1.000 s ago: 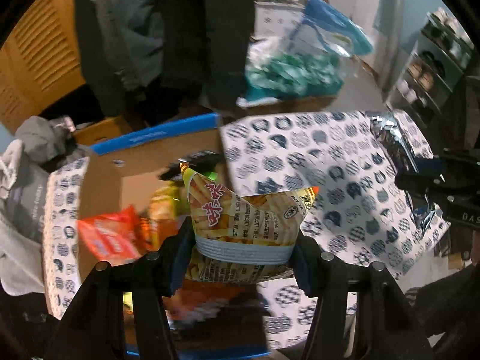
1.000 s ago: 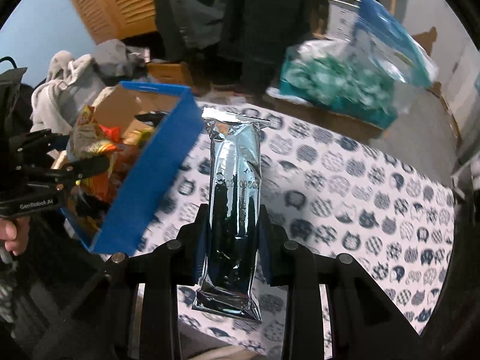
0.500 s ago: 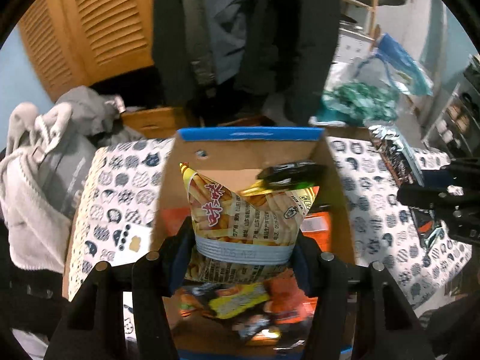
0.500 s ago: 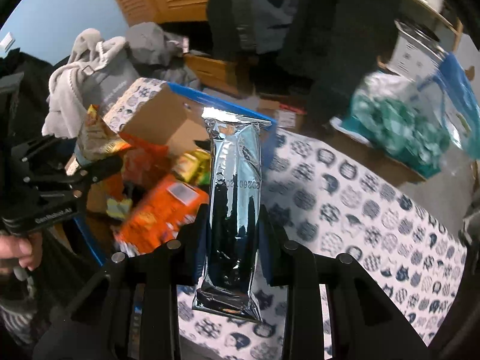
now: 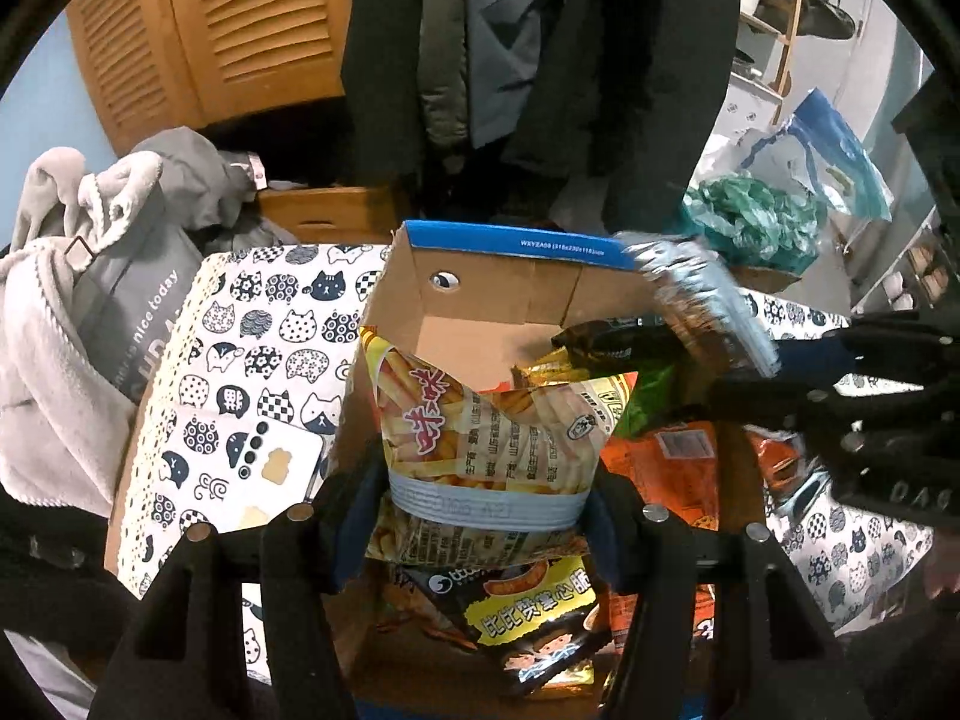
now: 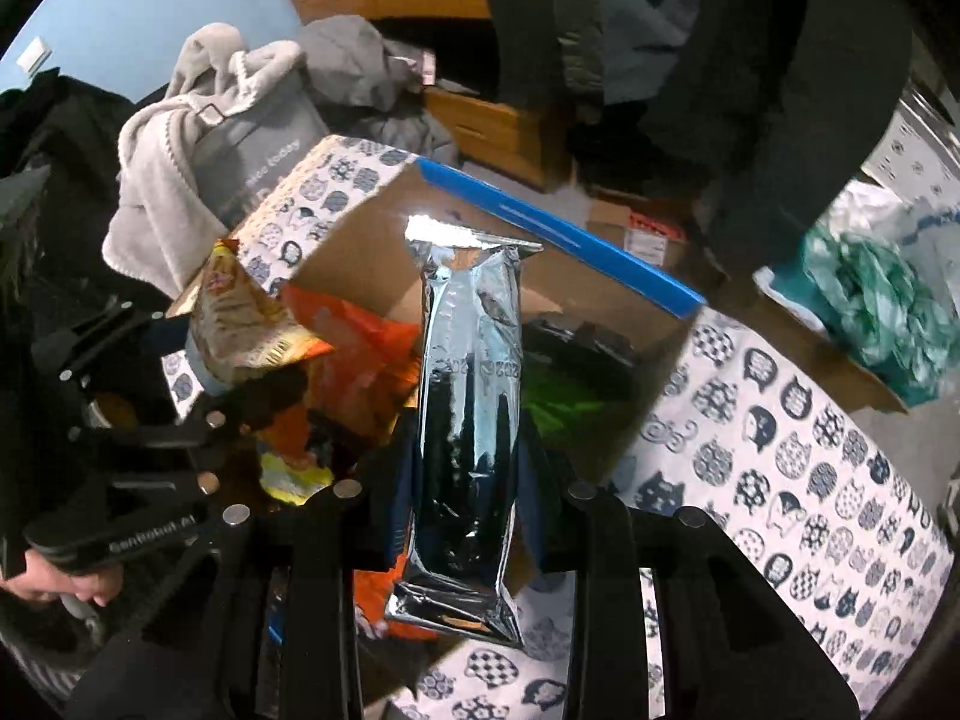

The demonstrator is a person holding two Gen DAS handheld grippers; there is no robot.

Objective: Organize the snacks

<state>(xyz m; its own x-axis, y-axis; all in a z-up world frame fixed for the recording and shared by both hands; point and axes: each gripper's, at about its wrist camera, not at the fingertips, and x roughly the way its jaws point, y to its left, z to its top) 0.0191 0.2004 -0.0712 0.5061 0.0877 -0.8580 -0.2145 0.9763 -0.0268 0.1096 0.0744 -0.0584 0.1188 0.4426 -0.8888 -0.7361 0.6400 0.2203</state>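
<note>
Two grippers are over the cardboard box, each with a snack packet between its fingers. In the left wrist view, the left gripper sits at the bottom centre with the yellow fries packet standing up between its blue pads; the jaws are opening, though the pads look to be touching the packet's sides. Under it, low in the frame, lies a black and yellow packet among orange ones inside the box. The box's blue rim runs across the middle of the frame. The cat-print cloth spreads to the left of the box.

In the right wrist view, the right gripper is clamped narrow on a tall silver foil packet, which rises through the centre of the frame in front of the open box. The left gripper shows at the left edge, with a hand below it. A teal plastic bag sits at the right.
</note>
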